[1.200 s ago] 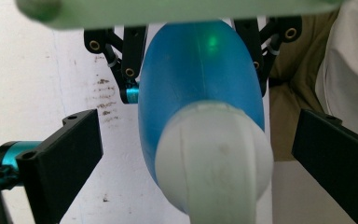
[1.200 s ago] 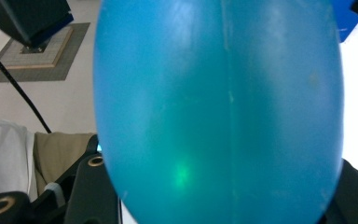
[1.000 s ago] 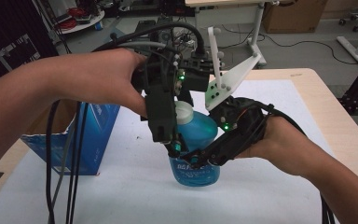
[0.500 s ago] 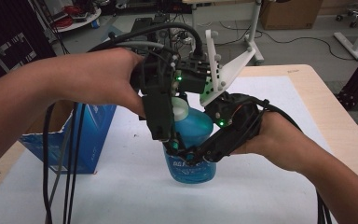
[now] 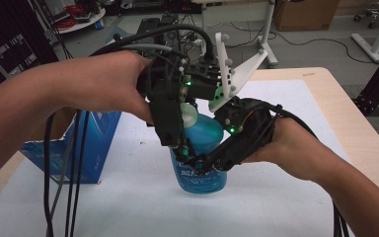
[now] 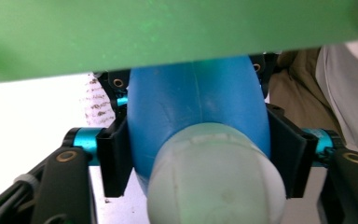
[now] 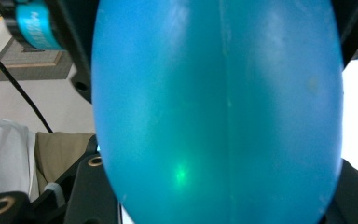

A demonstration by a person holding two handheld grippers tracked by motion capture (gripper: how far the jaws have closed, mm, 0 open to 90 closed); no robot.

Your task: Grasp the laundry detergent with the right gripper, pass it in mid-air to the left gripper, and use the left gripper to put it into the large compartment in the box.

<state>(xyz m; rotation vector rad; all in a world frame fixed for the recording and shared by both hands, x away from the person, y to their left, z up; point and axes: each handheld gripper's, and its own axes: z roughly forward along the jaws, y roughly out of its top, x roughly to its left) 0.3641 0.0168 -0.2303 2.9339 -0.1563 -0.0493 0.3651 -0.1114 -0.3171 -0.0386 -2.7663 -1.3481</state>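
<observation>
A translucent blue bottle (image 5: 201, 174) with a white cap (image 5: 189, 115) stands on the white mat (image 5: 276, 207). My left gripper (image 5: 181, 146) comes down from above, its jaws pressed on both sides of the bottle (image 6: 193, 109) just below the cap (image 6: 214, 184). My right gripper (image 5: 203, 165) reaches in from the right and clasps the labelled body lower down. In the right gripper view the blue bottle (image 7: 219, 112) sits close between the jaws, and the left gripper's teal-tipped jaw shows at the top left. Both grippers are shut on the bottle.
An opened blue cardboard box (image 5: 86, 148) stands on the mat to the left, next to hanging black cables (image 5: 74, 187). The wooden table edge (image 5: 360, 133) runs along the right. A white three-cornered plate (image 5: 229, 66) sticks up over the grippers.
Both grippers keep their hold. The bottle and both hands have edged slightly to the left.
</observation>
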